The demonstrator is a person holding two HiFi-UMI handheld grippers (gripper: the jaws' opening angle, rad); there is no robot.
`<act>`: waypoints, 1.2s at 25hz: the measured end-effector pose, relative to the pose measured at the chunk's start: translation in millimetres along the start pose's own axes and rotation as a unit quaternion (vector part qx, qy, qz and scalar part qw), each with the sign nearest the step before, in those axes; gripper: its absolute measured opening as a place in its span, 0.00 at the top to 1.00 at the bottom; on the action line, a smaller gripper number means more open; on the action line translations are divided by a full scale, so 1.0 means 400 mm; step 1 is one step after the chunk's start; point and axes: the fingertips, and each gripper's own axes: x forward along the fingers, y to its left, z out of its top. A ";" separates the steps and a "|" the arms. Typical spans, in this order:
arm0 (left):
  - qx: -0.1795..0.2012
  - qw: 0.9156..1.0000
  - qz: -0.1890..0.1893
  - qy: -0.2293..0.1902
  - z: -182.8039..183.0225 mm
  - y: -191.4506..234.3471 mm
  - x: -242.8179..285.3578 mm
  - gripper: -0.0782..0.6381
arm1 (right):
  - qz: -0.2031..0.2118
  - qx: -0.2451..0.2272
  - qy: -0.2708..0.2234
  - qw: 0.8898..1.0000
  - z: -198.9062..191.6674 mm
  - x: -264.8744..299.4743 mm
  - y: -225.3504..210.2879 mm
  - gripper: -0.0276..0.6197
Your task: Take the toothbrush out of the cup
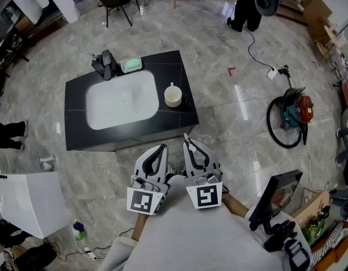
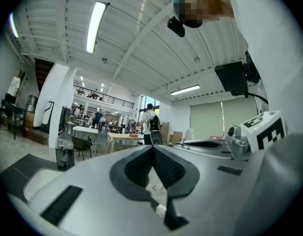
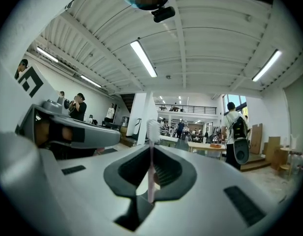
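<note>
A cream cup (image 1: 173,96) stands on the black sink counter (image 1: 185,114), right of the white basin (image 1: 120,100); nothing sticks out of it. Both grippers are held close to the person's body, in front of the counter's near edge and pointing level. My right gripper (image 1: 188,142) (image 3: 151,151) is shut on a toothbrush (image 3: 151,168), its thin pink handle clamped between the jaws and its white bristle head (image 3: 152,130) standing up past the tips. My left gripper (image 1: 161,148) (image 2: 152,149) is shut with nothing between its jaws.
A black faucet (image 1: 106,64) and a green soap dish (image 1: 131,65) sit at the counter's far edge. On the floor are a white box (image 1: 27,202) at left, a red and teal machine (image 1: 295,110) with cables at right, and a monitor (image 1: 275,199) at lower right.
</note>
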 end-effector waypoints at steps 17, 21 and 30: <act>0.028 0.999 -0.020 0.002 -0.003 -0.012 -0.019 0.89 | 0.074 -0.129 0.141 0.979 -0.086 -0.033 0.028 0.92; 0.016 1.000 -0.017 0.000 0.004 -0.011 -0.018 0.89 | 0.074 -0.126 0.139 0.979 -0.087 -0.026 0.029 0.92; 0.028 0.999 -0.021 -0.001 0.003 -0.009 -0.015 0.88 | 0.071 -0.127 0.137 0.980 -0.082 -0.016 0.025 0.92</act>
